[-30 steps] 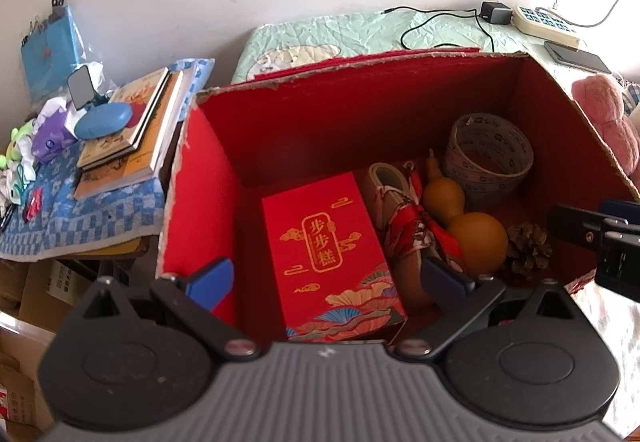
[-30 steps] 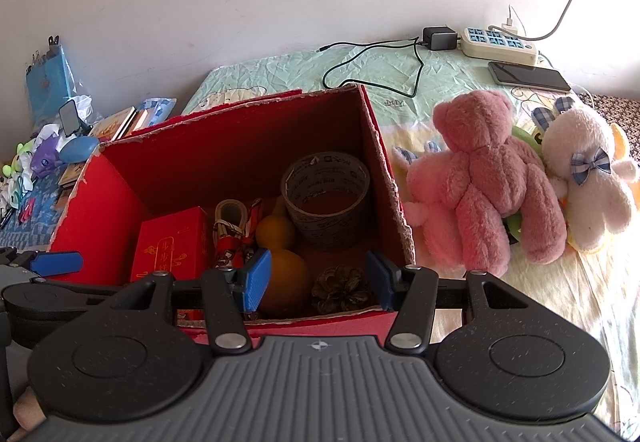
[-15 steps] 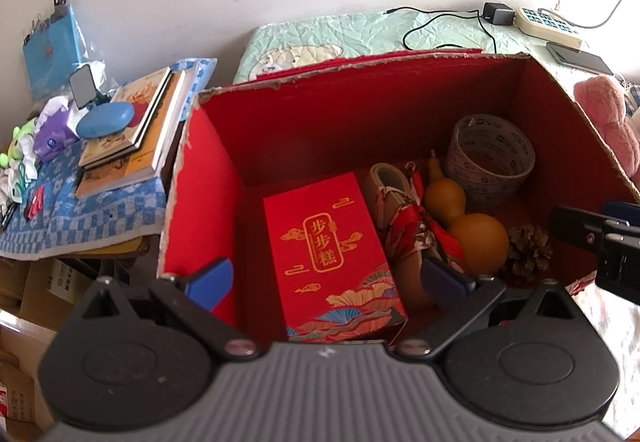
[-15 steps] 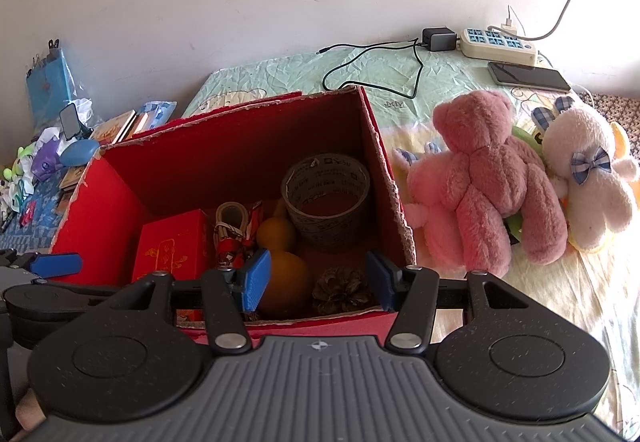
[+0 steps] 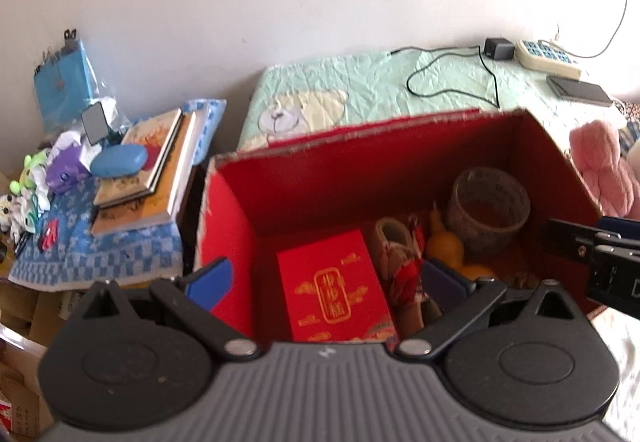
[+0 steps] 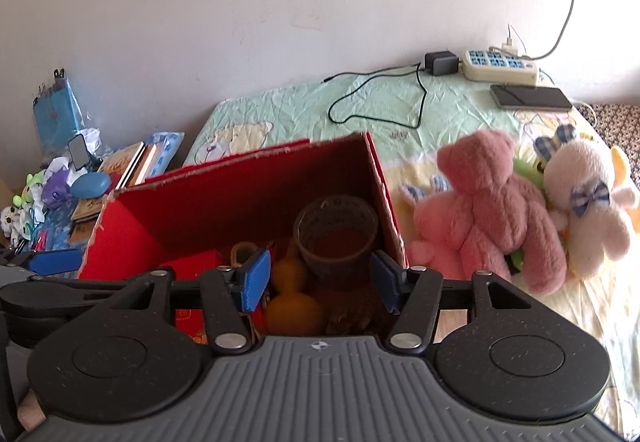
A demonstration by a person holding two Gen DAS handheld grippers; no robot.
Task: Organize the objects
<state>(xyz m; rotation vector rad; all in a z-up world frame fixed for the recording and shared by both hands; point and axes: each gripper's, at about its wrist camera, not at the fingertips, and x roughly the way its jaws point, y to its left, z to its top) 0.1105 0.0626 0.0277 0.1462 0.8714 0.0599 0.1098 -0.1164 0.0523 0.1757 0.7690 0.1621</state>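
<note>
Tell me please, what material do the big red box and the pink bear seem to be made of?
Red box: likely corrugated cardboard with a matte red coating; the torn top rim shows pale, ragged board. Pink bear: soft plush fabric, fuzzy pile, no shine.

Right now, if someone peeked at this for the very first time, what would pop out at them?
The big red cardboard box in the middle grabs the eye first, holding a red gift box with gold lettering, an orange gourd and a woven basket. Next comes the pink teddy bear lying on the bed just right of the box, with a white plush bunny wearing a blue bow beside it.
</note>
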